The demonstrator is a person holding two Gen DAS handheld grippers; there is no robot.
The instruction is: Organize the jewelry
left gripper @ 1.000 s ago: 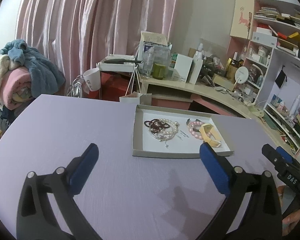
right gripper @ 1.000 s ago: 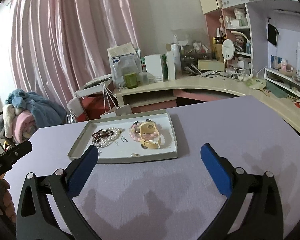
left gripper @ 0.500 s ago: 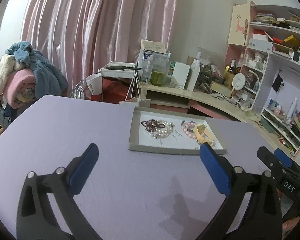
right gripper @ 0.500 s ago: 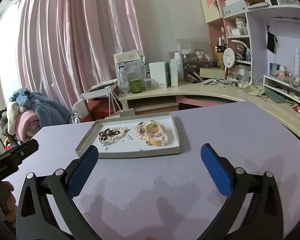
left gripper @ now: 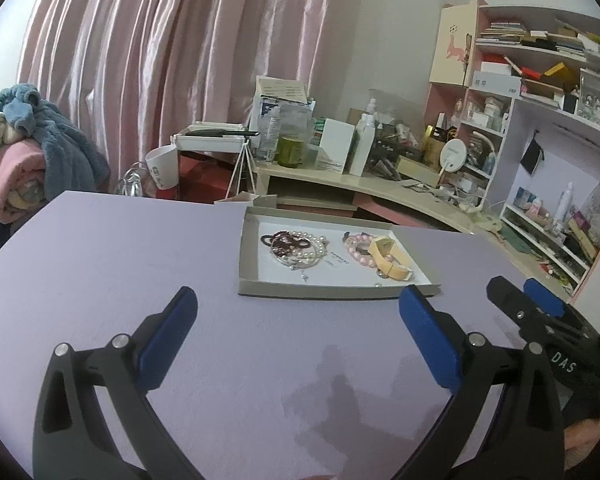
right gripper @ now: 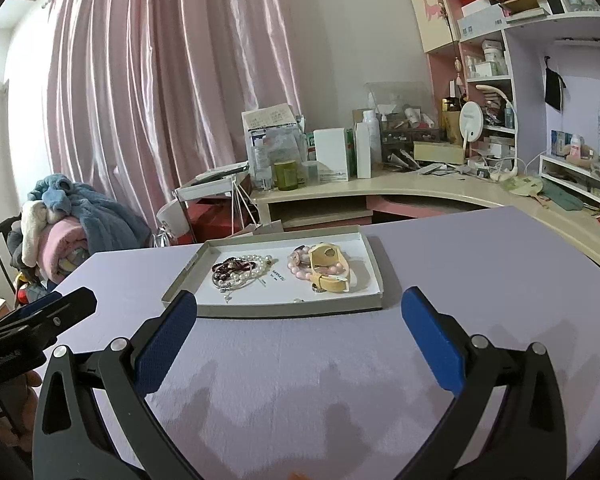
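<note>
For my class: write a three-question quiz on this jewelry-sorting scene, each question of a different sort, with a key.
1. True or false: the left gripper is shut on a bracelet.
2. Multiple choice: where does the pearl bracelet lie? A) on the bare table B) in the shallow tray C) between the right gripper's fingers
3. Fill in: in the tray, the yellow strap lies on top of the ____ bead bracelet.

Key
1. False: both it and the right gripper are open and hold nothing, short of the tray.
2. B, on the tray's left side, tangled with a dark bead bracelet.
3. Pink.
</note>
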